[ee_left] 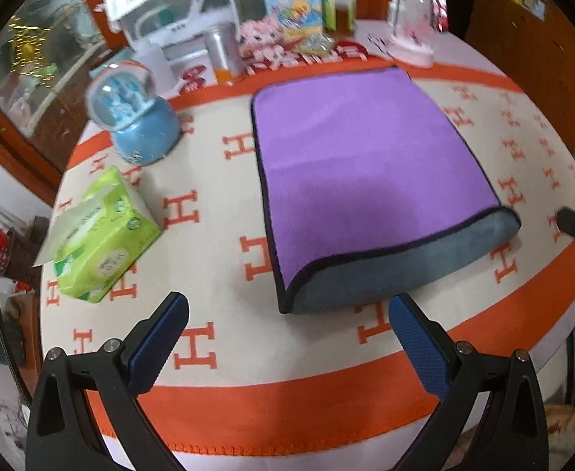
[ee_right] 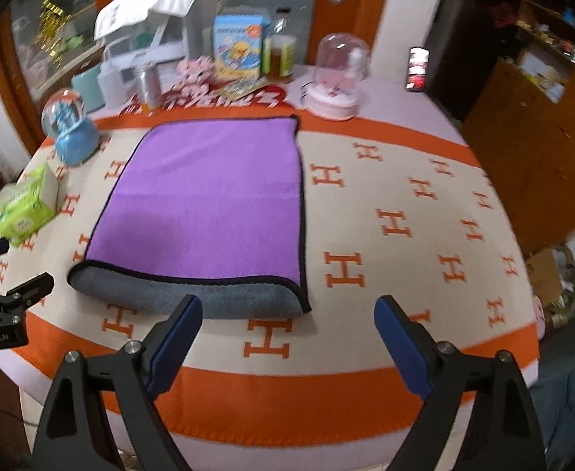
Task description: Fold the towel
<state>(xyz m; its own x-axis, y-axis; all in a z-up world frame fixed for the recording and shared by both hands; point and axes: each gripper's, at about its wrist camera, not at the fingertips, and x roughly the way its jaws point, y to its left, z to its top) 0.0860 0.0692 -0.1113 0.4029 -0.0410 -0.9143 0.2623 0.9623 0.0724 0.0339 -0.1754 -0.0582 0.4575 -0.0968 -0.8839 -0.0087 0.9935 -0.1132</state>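
Observation:
A purple towel (ee_left: 366,165) with a grey underside and black trim lies folded over on the orange-and-cream blanket; its rounded grey fold faces me. It also shows in the right wrist view (ee_right: 209,204). My left gripper (ee_left: 287,314) is open and empty, hovering just in front of the towel's near left corner. My right gripper (ee_right: 287,314) is open and empty, just in front of the towel's near right corner. The left gripper also shows at the left edge of the right wrist view (ee_right: 12,298).
A green tissue pack (ee_left: 103,235) and a blue snow globe (ee_left: 134,117) stand left of the towel. A pink snow globe (ee_right: 336,78), boxes, a bottle and a can crowd the far table edge. The blanket (ee_right: 405,235) with H letters lies right of the towel.

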